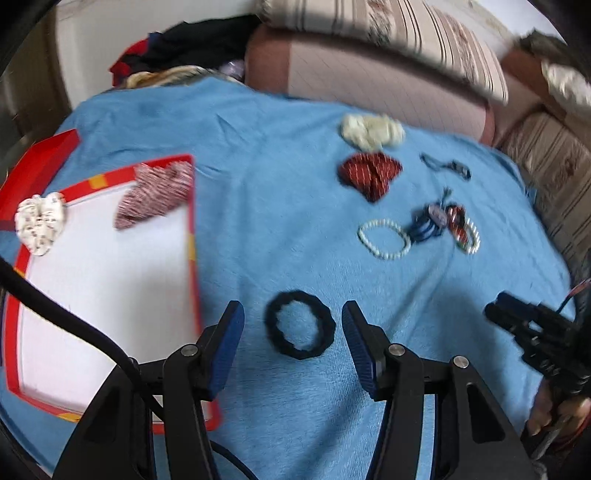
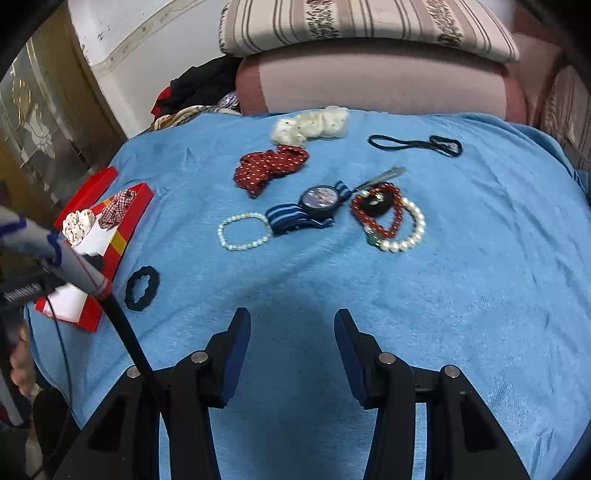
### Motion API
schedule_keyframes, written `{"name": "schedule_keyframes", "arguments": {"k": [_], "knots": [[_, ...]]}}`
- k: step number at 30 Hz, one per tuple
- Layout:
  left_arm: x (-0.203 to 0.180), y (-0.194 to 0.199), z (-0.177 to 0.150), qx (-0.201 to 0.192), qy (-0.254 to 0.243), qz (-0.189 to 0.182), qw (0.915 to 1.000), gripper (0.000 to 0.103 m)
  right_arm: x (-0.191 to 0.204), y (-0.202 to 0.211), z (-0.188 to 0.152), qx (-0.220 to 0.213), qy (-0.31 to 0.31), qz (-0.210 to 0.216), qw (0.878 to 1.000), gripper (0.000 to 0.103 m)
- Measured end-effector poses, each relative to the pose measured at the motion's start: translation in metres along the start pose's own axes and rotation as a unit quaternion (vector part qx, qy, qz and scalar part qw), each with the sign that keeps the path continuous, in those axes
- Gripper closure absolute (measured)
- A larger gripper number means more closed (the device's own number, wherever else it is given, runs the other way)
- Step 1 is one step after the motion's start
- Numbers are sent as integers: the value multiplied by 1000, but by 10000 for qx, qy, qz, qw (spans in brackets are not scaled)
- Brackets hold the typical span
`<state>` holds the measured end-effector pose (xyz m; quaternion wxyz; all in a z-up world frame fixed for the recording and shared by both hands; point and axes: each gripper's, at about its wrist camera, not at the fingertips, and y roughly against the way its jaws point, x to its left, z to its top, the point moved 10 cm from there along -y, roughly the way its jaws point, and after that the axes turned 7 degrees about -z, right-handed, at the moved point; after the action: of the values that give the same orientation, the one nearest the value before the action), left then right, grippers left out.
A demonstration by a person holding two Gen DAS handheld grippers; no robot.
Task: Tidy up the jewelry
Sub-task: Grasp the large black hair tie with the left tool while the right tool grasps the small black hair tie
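Work surface: blue terry towel [image 2: 369, 295] spread over a raised, rounded support, wrinkled toward the edges. Behind it a pink-brown upholstered seat [image 2: 369, 85] with a striped cushion [image 2: 351, 26] on top; a heap of dark and red clothes [image 2: 195, 88] in the corner against a pale wall, wooden door frame at far left.

Red box [image 1: 192, 258] with white lining sits at the towel's left edge; a white printed scrunchie [image 1: 38, 223] and a red-checked scrunchie [image 1: 155, 194] lie inside it.

Loose on the towel: black scrunchie [image 1: 300, 325] just beside the box; cream scrunchie [image 2: 310, 125] touching a red dotted scrunchie [image 2: 271, 168]; thin black hair band [image 2: 413, 144]; pearl bracelet [image 2: 242, 230] beside a blue-striped watch [image 2: 314, 206]; red bead bracelet [image 2: 380, 214] overlapping a larger pearl bracelet [image 2: 410, 229].

Left gripper [image 1: 293, 325]: jaws half apart, empty, black scrunchie framed between the fingertips, contact not visible.
Right gripper [image 2: 291, 328]: jaws half apart, empty, over bare towel.
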<state>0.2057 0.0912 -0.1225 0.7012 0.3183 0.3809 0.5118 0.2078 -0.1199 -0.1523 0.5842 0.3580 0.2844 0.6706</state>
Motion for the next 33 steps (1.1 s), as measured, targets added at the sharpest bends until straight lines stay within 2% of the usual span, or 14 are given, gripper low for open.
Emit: {"name": "schedule_keyframes", "arguments": {"k": [5,9,14,18,20,24,29,31,32,33], "knots": [[4,-28,-9,258,93,33,9996,49,-19,-8,10,-62,-321,34,9995,52],[8,-41,-11,356,143,-19,9993,49,-45,-19,24,-149,-567,-186,9981,52],[9,-50,-12,444,173,-215,9986,50,-63,-38,44,-118,-738,-277,9968,52],[7,-54,-12,466,101,-243,9986,55,-71,-43,65,-269,-915,-208,9952,52],[6,-55,-11,467,81,-266,9985,58,-71,-46,76,-340,-814,-251,9958,52],[7,-56,-9,465,86,-322,9984,61,-64,-62,93,-322,-298,-402,9982,63],[2,-59,-9,447,-64,-287,9986,61,-71,-90,94,-38,-126,-463,9988,66],[0,-60,-9,434,-170,-217,9987,62,-75,-97,92,61,-209,-367,9991,85],[-1,-60,-9,414,-202,-174,9988,72,-77,-97,91,89,-272,-293,9992,95],[-2,-59,-8,393,-220,-146,9989,97,-77,-94,92,46,-315,-269,9991,97]]}}
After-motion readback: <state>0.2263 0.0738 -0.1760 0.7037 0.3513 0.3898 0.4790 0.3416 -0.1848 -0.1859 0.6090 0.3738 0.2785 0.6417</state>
